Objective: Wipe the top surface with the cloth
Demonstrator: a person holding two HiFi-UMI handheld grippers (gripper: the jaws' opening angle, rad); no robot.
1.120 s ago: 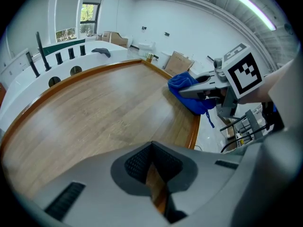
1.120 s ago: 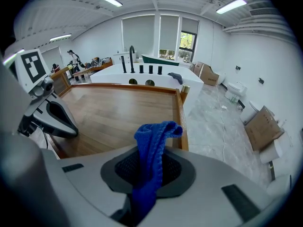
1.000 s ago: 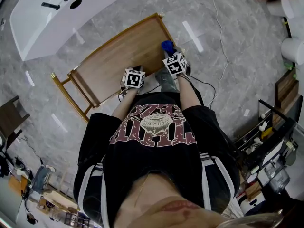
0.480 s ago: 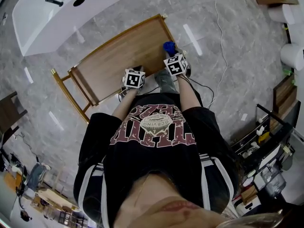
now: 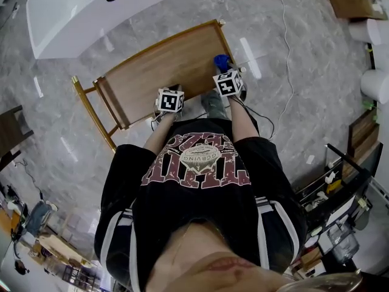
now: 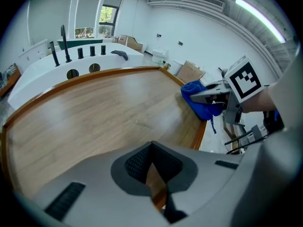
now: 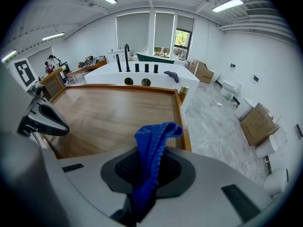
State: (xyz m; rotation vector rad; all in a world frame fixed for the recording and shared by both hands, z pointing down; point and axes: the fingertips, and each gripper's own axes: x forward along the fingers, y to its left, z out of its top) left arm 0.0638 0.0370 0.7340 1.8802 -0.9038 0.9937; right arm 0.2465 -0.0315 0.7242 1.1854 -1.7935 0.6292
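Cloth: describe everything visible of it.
The cloth is bright blue, soft and knitted-looking, and bunched into a crumpled fold. The right gripper has its jaws shut on it. One end sticks out past the tips and more hangs below the gripper. It is held at the right edge of the wooden top. Whether it touches the wood cannot be told.

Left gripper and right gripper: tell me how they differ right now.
The right gripper is shut on the blue cloth; the left gripper is shut on nothing, with bare wood showing behind its pads. The right gripper is near the right-hand edge of the wooden table top; the left gripper is nearer the middle of the near edge. Both point across the same table top.
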